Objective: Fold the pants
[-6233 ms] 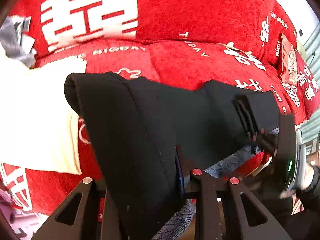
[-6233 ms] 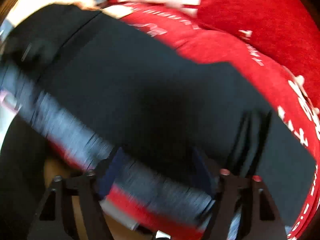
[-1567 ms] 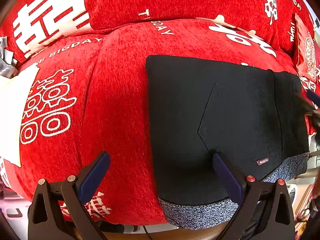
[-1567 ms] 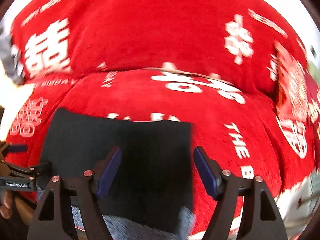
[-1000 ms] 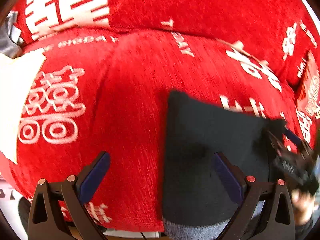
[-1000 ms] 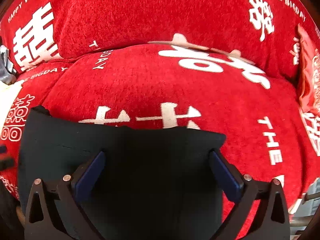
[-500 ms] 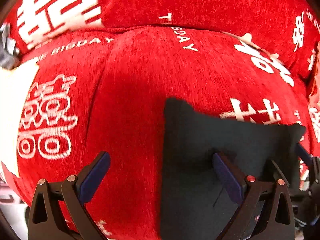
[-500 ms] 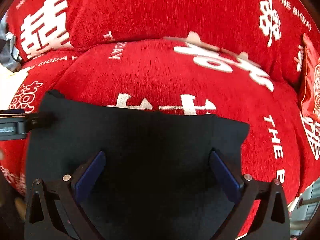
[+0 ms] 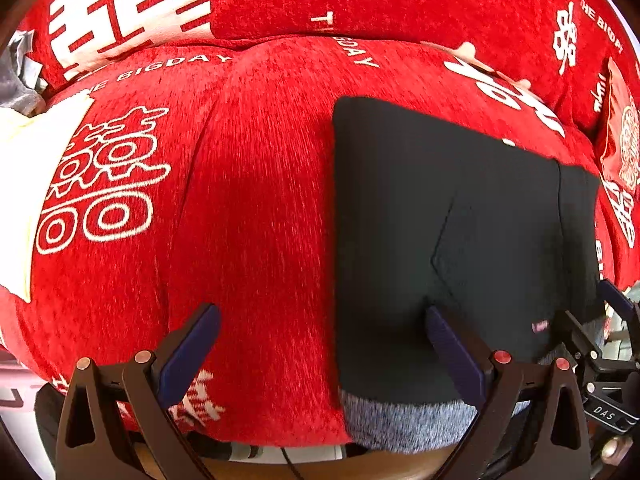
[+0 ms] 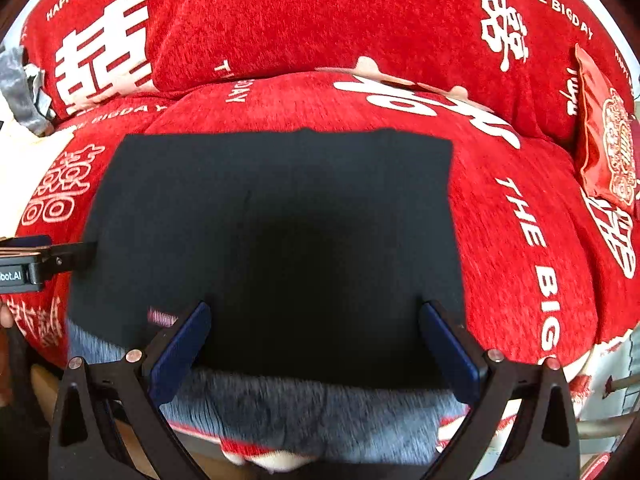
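Black pants (image 10: 280, 220) show a speckled grey lining (image 10: 304, 412). The sofa cover (image 9: 256, 208) is red with white characters and lettering.

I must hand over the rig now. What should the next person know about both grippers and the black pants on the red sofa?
Left gripper: open, empty, over the pants' left edge.
Right gripper: open, empty, over the pants' middle.
Black fabric pants: folded into a flat rectangle on the red sofa cover with white lettering, grey lining showing at the near edge.
Done: the folding appears finished.
Left: perhaps only smoothing; check the near edge.
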